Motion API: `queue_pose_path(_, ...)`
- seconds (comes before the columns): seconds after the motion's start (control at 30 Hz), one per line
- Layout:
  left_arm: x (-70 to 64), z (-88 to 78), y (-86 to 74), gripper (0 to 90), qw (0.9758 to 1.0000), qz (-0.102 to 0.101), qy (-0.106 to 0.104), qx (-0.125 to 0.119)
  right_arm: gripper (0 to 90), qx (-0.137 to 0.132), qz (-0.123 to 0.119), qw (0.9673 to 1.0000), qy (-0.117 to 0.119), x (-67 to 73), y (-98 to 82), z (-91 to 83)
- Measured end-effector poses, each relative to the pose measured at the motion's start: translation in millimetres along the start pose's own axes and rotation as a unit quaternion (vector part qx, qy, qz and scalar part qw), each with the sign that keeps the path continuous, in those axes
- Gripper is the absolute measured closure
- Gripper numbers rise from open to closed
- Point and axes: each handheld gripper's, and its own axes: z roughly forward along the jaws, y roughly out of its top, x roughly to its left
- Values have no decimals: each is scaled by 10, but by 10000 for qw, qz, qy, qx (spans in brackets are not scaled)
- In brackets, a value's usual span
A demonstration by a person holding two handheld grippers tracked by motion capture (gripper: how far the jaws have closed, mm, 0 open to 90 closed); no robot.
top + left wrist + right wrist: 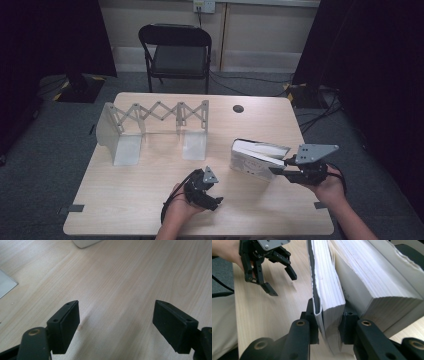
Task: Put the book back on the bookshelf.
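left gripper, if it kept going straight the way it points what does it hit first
Most likely the bare table top: the left gripper is open, angled down at the wood, nothing between its jaws.

The left gripper (206, 184) is held low over the table (125, 200) near its front edge, gripped from behind by the left hand (180, 202), whose forearm enters from the bottom of the high view. Its jaws are spread apart with nothing between them, pointed forward and down at the table. The right gripper (282, 167) is held by the right hand (327, 187) toward the table's right front corner, roughly level and pointed leftward. Its jaws are drawn close together and are clamped on a sheaf of pages of the book (329, 297), as seen in the right gripper view.
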Motion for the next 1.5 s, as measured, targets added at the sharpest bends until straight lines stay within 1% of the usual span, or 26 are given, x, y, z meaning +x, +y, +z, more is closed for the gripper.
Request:
queue_pose_path(0.03, 3, 1, -9, 215, 10000, -3, 32, -29, 745, -50, 76, 9999, 59, -9, -1, -8)
queue_pose_path(0.1, 4, 2, -16, 215, 10000, -27, 35, -32, 746, -73, 107, 9999, 96, -14, -3, -12)
queue_pose_path(0.17, 10, 7, -35, 212, 10000, 22, 77, -3, 749, -100, 172, 9997, 169, -28, -8, -25)
queue_pose_path(0.23, 13, 12, -58, 212, 9999, 20, 120, 38, 755, -157, 259, 9992, 277, -41, -13, -39)
queue_pose_path(0.27, 13, 12, -58, 212, 9999, 20, 120, 38, 755, -157, 259, 9992, 277, -41, -13, -39)
queue_pose_path(0.3, 20, 9, -75, 212, 9998, 49, 174, 30, 760, -216, 336, 9985, 382, -60, -19, -47)
queue_pose_path(0.33, 20, 9, -75, 212, 9998, 49, 174, 30, 760, -216, 336, 9985, 382, -60, -19, -47)
queue_pose_path(0.37, 24, 13, -93, 211, 9998, 52, 195, 10, 762, -258, 418, 9977, 474, -73, -27, -51)
queue_pose_path(0.4, 24, 13, -93, 209, 9998, 52, 195, 10, 762, -258, 418, 9977, 474, -73, -27, -51)
queue_pose_path(0.43, 16, 16, -106, 210, 9996, 106, 256, -10, 762, -276, 459, 9971, 541, -81, -36, -55)
queue_pose_path(0.53, 16, 22, -118, 212, 9996, 125, 249, -6, 762, -273, 433, 9969, 591, -71, -36, -59)
queue_pose_path(0.57, 20, 23, -126, 207, 9994, 169, 312, 44, 762, -259, 414, 9968, 626, -64, -31, -63)
queue_pose_path(0.63, 20, 32, -138, 205, 9994, 133, 319, 6, 762, -261, 427, 9965, 669, -63, -34, -64)
queue_pose_path(0.77, 20, 53, -159, 188, 9996, 134, 254, 42, 761, -266, 441, 9962, 696, -64, -42, -69)
queue_pose_path(0.93, 39, 60, -178, 168, 9997, 58, 218, 4, 761, -273, 479, 9959, 716, -82, -45, -66)
queue_pose_path(0.97, 38, 62, -183, 162, 9997, 69, 253, -21, 761, -266, 480, 9959, 717, -85, -45, -66)
queue_pose_path(1.03, 38, 64, -190, 150, 9996, 99, 238, -71, 761, -264, 484, 9958, 728, -92, -45, -65)
queue_pose_path(1.07, 44, 64, -192, 141, 9996, 114, 263, -48, 761, -266, 487, 9958, 730, -95, -46, -65)
queue_pose_path(1.1, 48, 76, -198, 95, 9995, 82, 278, -104, 761, -267, 503, 9957, 733, -102, -45, -63)
queue_pose_path(1.13, 54, 76, -198, 95, 9994, 91, 320, -63, 761, -267, 503, 9957, 733, -102, -45, -63)
queue_pose_path(1.17, 55, 86, -206, 75, 9993, 21, 352, -107, 761, -266, 508, 9957, 730, -106, -46, -62)
queue_pose_path(1.2, 76, 99, -234, 51, 9994, -41, 281, -200, 761, -259, 537, 9955, 732, -114, -47, -61)
queue_pose_path(1.23, 81, 108, -248, 47, 9993, -121, 253, -249, 761, -254, 549, 9955, 726, -119, -46, -61)
queue_pose_path(1.27, 81, 108, -248, 31, 9993, -121, 253, -249, 761, -254, 549, 9955, 726, -119, -46, -61)
queue_pose_path(1.3, 92, 116, -272, 9, 9990, -135, 295, -306, 761, -239, 560, 9955, 732, -125, -44, -60)
queue_pose_path(1.5, 86, 117, -272, 0, 9989, -172, 327, -303, 762, -187, 607, 9952, 743, -133, -34, -60)
